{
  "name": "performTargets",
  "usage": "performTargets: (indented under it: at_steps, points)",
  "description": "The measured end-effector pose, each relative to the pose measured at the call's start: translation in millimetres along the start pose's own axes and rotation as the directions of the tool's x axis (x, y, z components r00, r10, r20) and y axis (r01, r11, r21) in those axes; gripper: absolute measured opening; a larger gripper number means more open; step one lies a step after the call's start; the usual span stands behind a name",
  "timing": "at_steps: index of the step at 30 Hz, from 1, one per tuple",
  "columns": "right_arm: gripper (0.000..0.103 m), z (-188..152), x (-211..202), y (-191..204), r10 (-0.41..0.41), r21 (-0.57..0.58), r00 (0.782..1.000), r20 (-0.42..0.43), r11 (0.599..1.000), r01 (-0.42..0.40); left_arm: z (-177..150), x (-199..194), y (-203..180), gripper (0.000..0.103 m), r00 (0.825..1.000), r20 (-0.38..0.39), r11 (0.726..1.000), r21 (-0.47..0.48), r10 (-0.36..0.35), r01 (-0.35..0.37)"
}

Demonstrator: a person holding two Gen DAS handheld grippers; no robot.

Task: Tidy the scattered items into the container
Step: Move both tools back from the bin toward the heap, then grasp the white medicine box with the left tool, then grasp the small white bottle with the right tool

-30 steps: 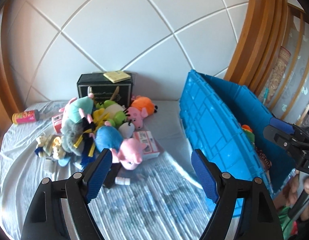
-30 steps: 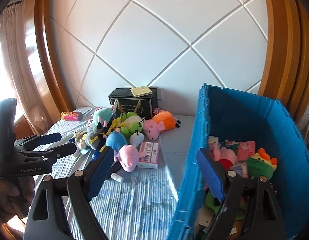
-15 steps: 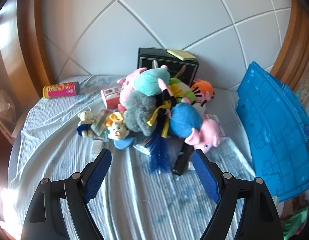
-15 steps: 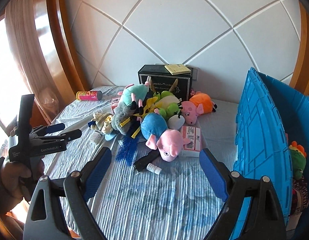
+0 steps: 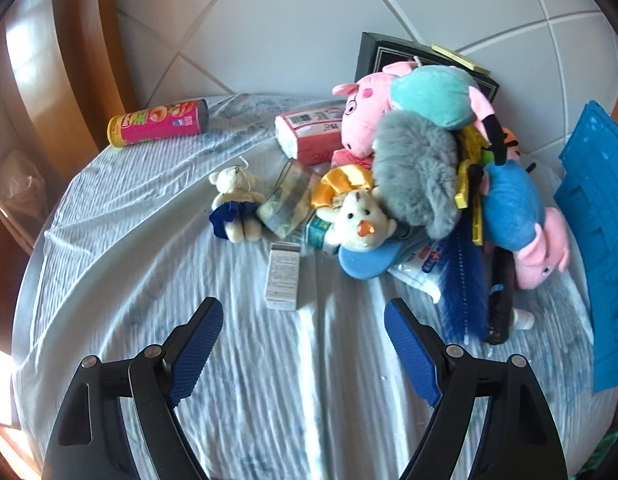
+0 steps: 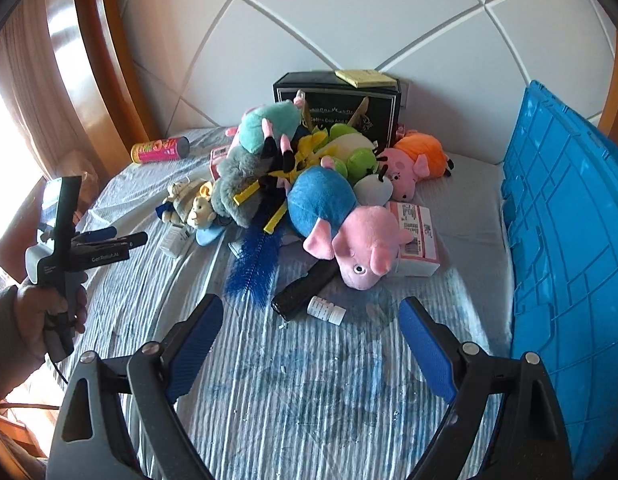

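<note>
Both claws stand spread with nothing between their pads, tilted down over the striped sheet [image 6: 317, 392].

Ahead of the left claw [image 5: 303, 344] lies a small white box [image 5: 284, 276], and just past it a white duck toy [image 5: 359, 222] and a little teddy bear [image 5: 235, 206]. Far ahead to its left lies a pink chip can [image 5: 159, 122].

Ahead of the right claw [image 6: 311, 334] lie a small white bottle [image 6: 326, 309] and a black tube [image 6: 303, 290], with a pink pig plush [image 6: 349, 240] heading the toy heap behind them. The blue container [image 6: 569, 248] stands to the right claw's right, beside the heap. To its left, a hand [image 6: 49, 308] holds the left claw.
</note>
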State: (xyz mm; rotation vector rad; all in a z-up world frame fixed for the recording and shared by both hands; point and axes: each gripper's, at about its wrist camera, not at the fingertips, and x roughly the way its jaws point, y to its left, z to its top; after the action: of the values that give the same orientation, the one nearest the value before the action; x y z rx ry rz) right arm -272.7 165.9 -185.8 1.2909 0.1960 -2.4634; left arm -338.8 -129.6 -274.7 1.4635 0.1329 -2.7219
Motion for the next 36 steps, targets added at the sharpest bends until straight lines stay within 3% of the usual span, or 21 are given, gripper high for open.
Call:
performTargets:
  at_steps: [6,15,16,17,18,19,27,34,36]
  points:
    - [0.090,-13,24,24,0.006,-0.022,0.997,-0.071,1.000,-0.007,-2,66,29,0.083,0.997,-0.070,0.999,-0.010,0.032,-0.033]
    - [0.090,-33,33,23,-0.036,-0.007,0.989,-0.147,0.999,0.035,11,118,23,0.080,0.991,-0.133,0.999,0.044,0.008,-0.002]
    - [0.090,-33,35,22,-0.039,-0.003,0.988,-0.152,0.999,0.039,12,121,22,0.067,0.989,-0.145,0.999,0.042,0.003,0.003]
    - [0.090,-33,37,21,-0.042,0.001,0.987,-0.155,0.999,0.042,13,123,22,0.044,0.987,-0.162,0.999,0.034,-0.002,0.008]
    - [0.090,-33,40,20,-0.043,0.003,0.987,-0.157,0.999,0.044,13,123,23,0.031,0.985,-0.173,1.000,0.019,-0.016,0.019]
    - [0.090,-33,43,20,-0.044,0.004,0.986,-0.160,0.999,0.045,13,121,24,0.029,0.985,-0.171,1.000,0.012,-0.021,0.023]
    - [0.090,-27,99,12,-0.056,0.009,0.985,-0.163,0.998,0.058,1,77,30,0.029,0.989,-0.124,0.997,-0.014,-0.077,0.076]
    - [0.090,-23,163,-12,-0.135,0.081,0.969,-0.207,0.985,0.155,-16,33,47,0.029,0.992,-0.090,0.995,-0.045,-0.089,0.086]
    - [0.076,-20,175,-18,-0.136,0.110,0.966,-0.222,0.980,0.163,-19,25,52,0.029,0.992,-0.088,0.996,-0.047,-0.086,0.082]
